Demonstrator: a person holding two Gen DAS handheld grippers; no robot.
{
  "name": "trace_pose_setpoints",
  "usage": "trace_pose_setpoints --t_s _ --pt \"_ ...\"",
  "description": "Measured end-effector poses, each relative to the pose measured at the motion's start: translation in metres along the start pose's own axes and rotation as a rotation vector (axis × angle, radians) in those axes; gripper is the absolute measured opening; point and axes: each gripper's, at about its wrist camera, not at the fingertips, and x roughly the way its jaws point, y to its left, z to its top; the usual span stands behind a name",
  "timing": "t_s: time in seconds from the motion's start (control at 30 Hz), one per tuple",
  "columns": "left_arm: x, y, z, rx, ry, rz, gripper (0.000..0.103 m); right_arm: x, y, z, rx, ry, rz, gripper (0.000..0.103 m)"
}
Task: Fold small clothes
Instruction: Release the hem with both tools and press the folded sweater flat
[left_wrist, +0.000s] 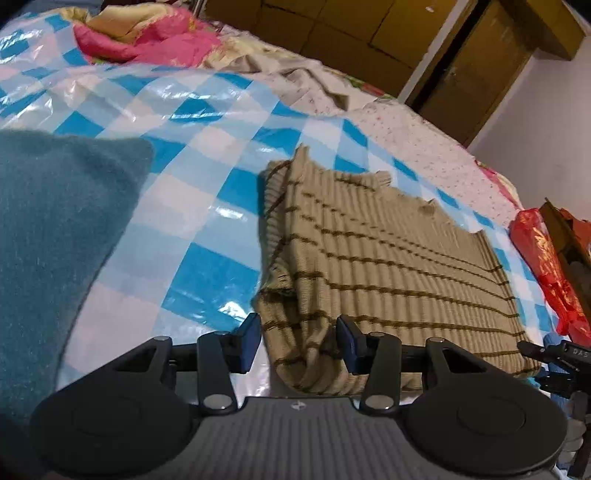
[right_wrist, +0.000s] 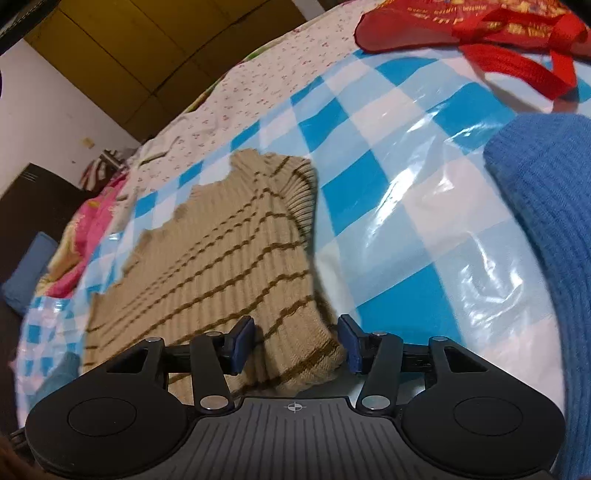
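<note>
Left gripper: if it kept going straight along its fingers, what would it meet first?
Probably the tan striped sweater: its near hem already lies between the open fingers of the left gripper, on the blue checkered sheet. Height above the fabric is unclear.

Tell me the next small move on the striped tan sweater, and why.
Probably close both at once. The left hand-held gripper and the right hand-held gripper each stand open with a near corner of the tan striped sweater between the pads, nothing pinched yet. The sweater lies flat on the blue checked sheet, sides already turned in, so gripping the near edge would let it fold away.
</note>
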Motion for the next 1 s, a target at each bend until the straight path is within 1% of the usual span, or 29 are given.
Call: trace_pose_setpoints --t_s 0.07,0.13,0.27,0.3,0.37,0.4,0.43,0.53,0.63,0.8,1.0 --pt "0.003 -0.001 -0.001 0.007 0.011 0.007 0.055 0.0 -0.002 -0.005 -0.007 0.0 -0.002 0.049" --pt "0.01 0.0 -0.002 -0.002 0.038 0.013 0.055 0.0 -0.004 -0.006 0.011 -0.002 0.006 0.05" --pt "0.011 0.0 -0.003 -0.006 0.034 0.016 0.055 0.002 -0.005 -0.004 0.031 0.006 0.021 0.05" --pt "0.01 -0.001 -0.003 -0.002 0.033 0.013 0.054 0.002 -0.004 -0.004 0.021 0.008 0.014 0.048" --pt "0.009 -0.002 -0.003 0.006 0.043 0.001 0.053 0.003 -0.002 -0.005 0.007 0.018 -0.004 0.037" --pt "0.009 -0.002 -0.004 0.013 0.049 -0.003 0.05 0.003 -0.002 -0.005 0.007 0.028 -0.008 0.03" --pt "0.009 -0.003 -0.005 0.022 0.054 0.001 0.046 0.003 -0.002 -0.006 0.009 0.034 -0.007 0.025" --pt "0.009 -0.004 -0.005 0.042 0.069 0.007 0.038 0.002 0.002 -0.009 -0.016 0.04 -0.023 0.022" --pt "0.007 -0.002 -0.004 0.044 0.085 0.005 0.034 0.002 0.004 -0.008 -0.022 0.046 -0.035 0.021" --pt "0.003 0.003 -0.007 0.044 0.108 0.005 0.033 -0.002 0.005 -0.008 -0.034 0.062 -0.045 0.019" --pt "-0.011 0.003 -0.021 0.058 0.134 0.0 0.032 -0.022 0.005 -0.023 -0.06 0.089 -0.049 0.019"
